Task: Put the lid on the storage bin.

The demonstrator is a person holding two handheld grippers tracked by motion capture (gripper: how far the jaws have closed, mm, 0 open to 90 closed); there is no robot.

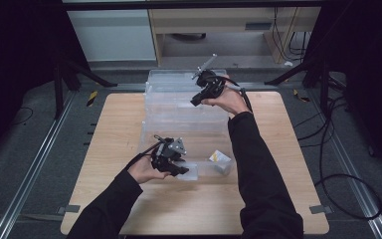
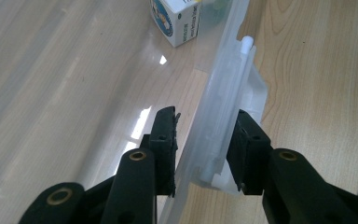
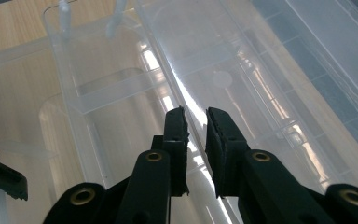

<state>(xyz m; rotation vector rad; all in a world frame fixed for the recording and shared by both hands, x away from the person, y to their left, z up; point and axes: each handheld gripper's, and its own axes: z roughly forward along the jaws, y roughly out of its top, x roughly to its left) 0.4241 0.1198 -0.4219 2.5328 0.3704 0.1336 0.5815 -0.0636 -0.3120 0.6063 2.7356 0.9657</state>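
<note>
A clear plastic bin point(image 1: 151, 130) lies along the middle of the wooden table point(image 1: 114, 129). My left gripper point(image 1: 183, 172) is at its near rim; in the left gripper view it point(image 2: 205, 116) stands open, jaws astride the clear rim and latch point(image 2: 228, 93). The right jaw touches the latch and the left jaw is a little off it. My right gripper point(image 1: 195, 102) is raised over the far part, holding the tilted clear lid point(image 3: 242, 70). Its jaws point(image 3: 196, 112) are nearly together with the lid's thin edge between them. A small white box point(image 1: 219, 158) point(image 2: 177, 18) lies inside the bin.
More clear bin parts point(image 1: 179, 77) reach past the table's far edge. Bare wood lies left and right of the bin. Black cables point(image 1: 328, 164) run on the floor to the right, and stand legs point(image 1: 74, 74) rise at the back left.
</note>
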